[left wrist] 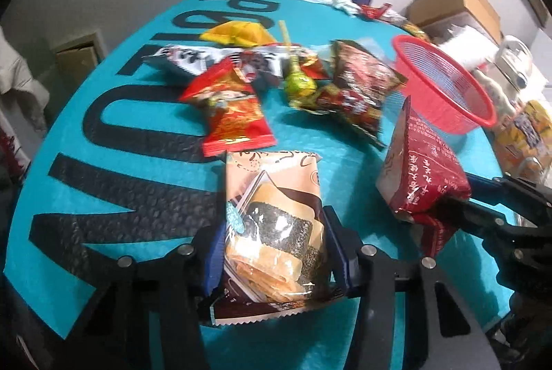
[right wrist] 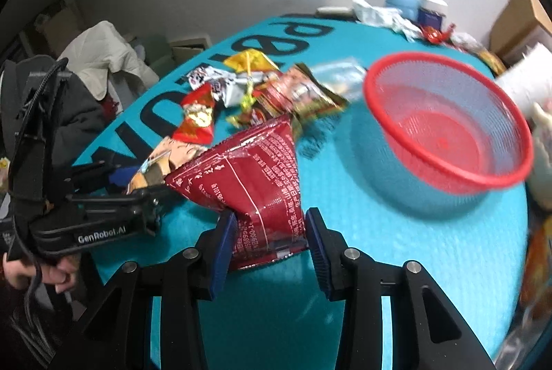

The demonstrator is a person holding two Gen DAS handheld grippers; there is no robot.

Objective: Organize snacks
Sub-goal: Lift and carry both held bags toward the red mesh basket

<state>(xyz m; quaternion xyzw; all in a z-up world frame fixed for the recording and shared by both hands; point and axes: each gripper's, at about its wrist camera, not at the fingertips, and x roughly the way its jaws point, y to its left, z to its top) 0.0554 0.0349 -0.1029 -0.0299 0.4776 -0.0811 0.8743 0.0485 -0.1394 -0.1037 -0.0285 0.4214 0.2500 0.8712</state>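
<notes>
two tongs are in use, each gripping one snack packet above a teal tabletop (left wrist: 114,128) printed with large dark letters. one red mesh basket (right wrist: 448,125) stands on the tabletop, nothing in it.

left tongs (left wrist: 274,252): the blue pads press on both sides of a beige cracker packet (left wrist: 272,218), which lies lengthwise between them, its printed face up and its serrated end nearest the camera. no earlier view is given, so only the pinch itself is noted.

right tongs (right wrist: 270,242): the pads pinch the narrow end of a dark red packet (right wrist: 248,177) with white lettering; the packet fans out wider away from the pads and is lifted off the tabletop. the basket sits beyond it and to the right, apart from the packet.

loose pile, at the middle of the tabletop beyond both tongs: one red-and-gold packet (left wrist: 231,104), one white packet with black print (left wrist: 193,58), one yellow packet (left wrist: 238,32), one green lollipop (left wrist: 298,82) on a pale stick, and one dark brown-red packet (left wrist: 358,83). the brown-red packet lies nearest the basket. other small wrappers in the pile are too blurred to count.

pose: both tongs tilt downward toward the tabletop. in the right wrist view the left tongs enter from the left, and a hand (right wrist: 20,270) grips the handle at the lower left edge. the two held packets are side by side, near each other; whether they touch cannot be told.
</notes>
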